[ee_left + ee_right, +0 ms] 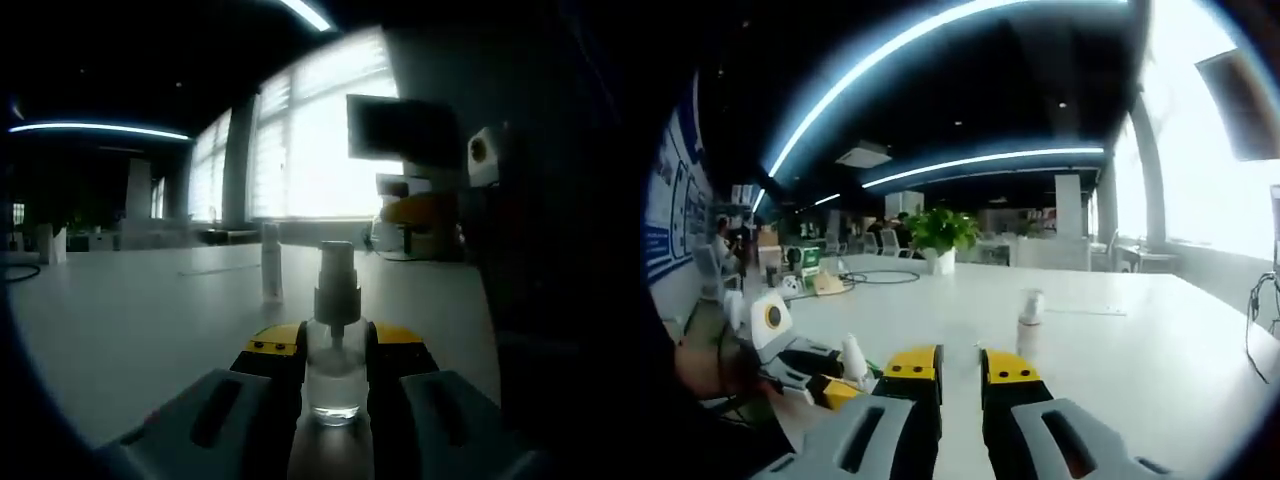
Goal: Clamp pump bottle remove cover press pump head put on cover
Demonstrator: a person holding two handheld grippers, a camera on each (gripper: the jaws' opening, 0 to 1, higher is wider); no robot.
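While clamped, pump bottle [334, 345] upright, nozzle skyward

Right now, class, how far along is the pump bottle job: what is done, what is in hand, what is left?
Done: the left claw is shut on the pump bottle, and its pump head stands bare, so the cover looks off. A slim piece on the table behind is likely that cover. In hand: the right claw is open and empty. Left: pressing the pump head and putting on the cover.
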